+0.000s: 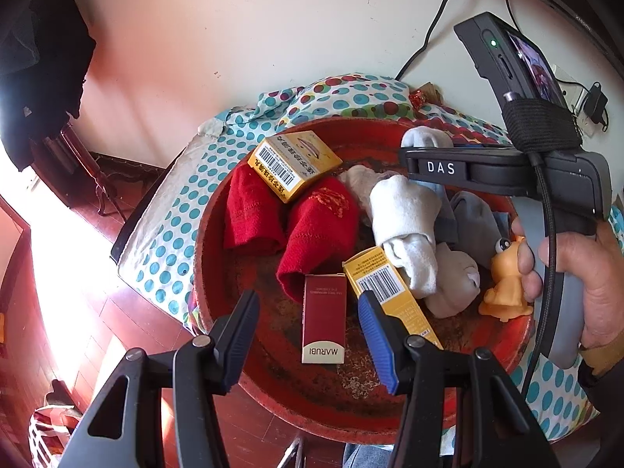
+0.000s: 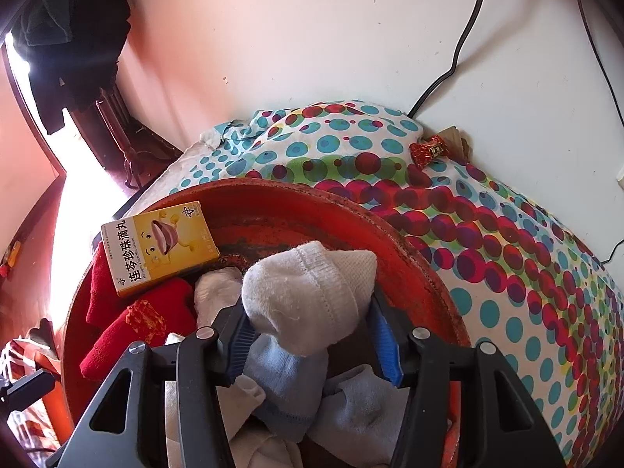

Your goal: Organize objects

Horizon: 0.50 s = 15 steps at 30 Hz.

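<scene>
In the left wrist view, the left hand-held gripper [image 1: 309, 327] hangs over the round red worn tray [image 1: 218, 210] with its jaws apart and nothing held. Between the two fingers lies the dark red cardboard box marked MARUBI [image 1: 323, 318], flat on the tray floor. Just beside the right finger lies a long yellow cardboard box with a barcode [image 1: 390, 292], and partly under it the rolled white cotton sock [image 1: 405, 226]. Farther ahead are two red knitted socks [image 1: 296, 222] and, resting on them, a yellow medicine box with a cartoon face [image 1: 294, 165]. To the far right a small orange rubber toy figure [image 1: 507, 284] stands near the person's right hand [image 1: 577, 277], which grips the handle of the other tool.

The boxes look light and stiff with smooth faces; I judge the best hold is across the narrow sides, with the jaws closed gently so the card is not crushed.

In the right wrist view, the right hand-held gripper [image 2: 312, 335] is clamped on a rolled white sock [image 2: 312, 296], which bulges up between the jaws. Below it hang pale blue socks [image 2: 288, 382], and I cannot tell whether they are caught as well. The sock is soft and light, so it will squash and could slip; a hold on the thick middle of the roll seems safest. The tray sits on a cloth with coloured dots [image 2: 507, 257], where a small red wrapped sweet [image 2: 429, 153] lies well ahead of the gripper.
</scene>
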Available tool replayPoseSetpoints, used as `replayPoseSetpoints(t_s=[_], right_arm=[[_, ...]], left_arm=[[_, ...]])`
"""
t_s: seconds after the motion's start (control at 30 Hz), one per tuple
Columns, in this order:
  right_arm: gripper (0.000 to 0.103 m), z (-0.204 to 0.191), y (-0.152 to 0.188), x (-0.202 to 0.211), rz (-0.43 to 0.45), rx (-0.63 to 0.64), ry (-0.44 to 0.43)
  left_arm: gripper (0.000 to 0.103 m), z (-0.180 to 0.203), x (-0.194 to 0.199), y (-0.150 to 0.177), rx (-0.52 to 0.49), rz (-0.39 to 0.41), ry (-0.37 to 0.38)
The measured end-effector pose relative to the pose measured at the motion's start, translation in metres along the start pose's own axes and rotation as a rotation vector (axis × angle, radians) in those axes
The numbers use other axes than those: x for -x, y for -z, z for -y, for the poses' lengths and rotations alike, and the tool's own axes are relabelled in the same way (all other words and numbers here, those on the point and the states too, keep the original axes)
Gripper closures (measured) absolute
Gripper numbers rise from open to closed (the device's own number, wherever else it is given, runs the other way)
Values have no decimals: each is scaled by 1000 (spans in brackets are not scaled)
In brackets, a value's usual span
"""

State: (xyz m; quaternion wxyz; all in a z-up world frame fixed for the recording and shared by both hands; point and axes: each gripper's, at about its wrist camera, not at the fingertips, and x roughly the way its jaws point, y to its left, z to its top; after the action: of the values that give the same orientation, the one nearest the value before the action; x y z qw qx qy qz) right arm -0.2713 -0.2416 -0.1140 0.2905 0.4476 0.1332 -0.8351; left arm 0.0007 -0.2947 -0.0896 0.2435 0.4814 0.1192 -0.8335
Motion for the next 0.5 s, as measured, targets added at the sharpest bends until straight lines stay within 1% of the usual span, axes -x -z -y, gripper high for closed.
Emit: replayPoseSetpoints(t_s=[0.07, 0.17, 0.23, 0.27, 0.33, 0.37, 0.47, 0.5], right_arm=[[48, -1, 0, -2, -1, 0, 8], [39, -2, 0, -6, -11, 0, 16], [38, -3, 0, -8, -13, -3, 10], [36, -3, 0, -8, -13, -4, 9], [26, -5, 1, -7, -8, -5, 6], [20, -5, 1, -7, -12, -6, 2], [17, -7, 3, -2, -12, -7, -1], [14, -8, 4, 1, -11, -8, 9]], left_arm=[[49, 0, -2, 1, -4, -4, -5], [49, 0, -5, 1, -6, -11, -12], [49, -1, -7, 2, -1, -18, -6], [49, -2, -8, 2, 4, -21, -6], [49, -2, -9, 1, 4, -21, -13], [49, -3, -9, 1, 7, -20, -14], [49, -3, -8, 1, 11, -17, -10], [49, -3, -8, 1, 10, -17, -11]])
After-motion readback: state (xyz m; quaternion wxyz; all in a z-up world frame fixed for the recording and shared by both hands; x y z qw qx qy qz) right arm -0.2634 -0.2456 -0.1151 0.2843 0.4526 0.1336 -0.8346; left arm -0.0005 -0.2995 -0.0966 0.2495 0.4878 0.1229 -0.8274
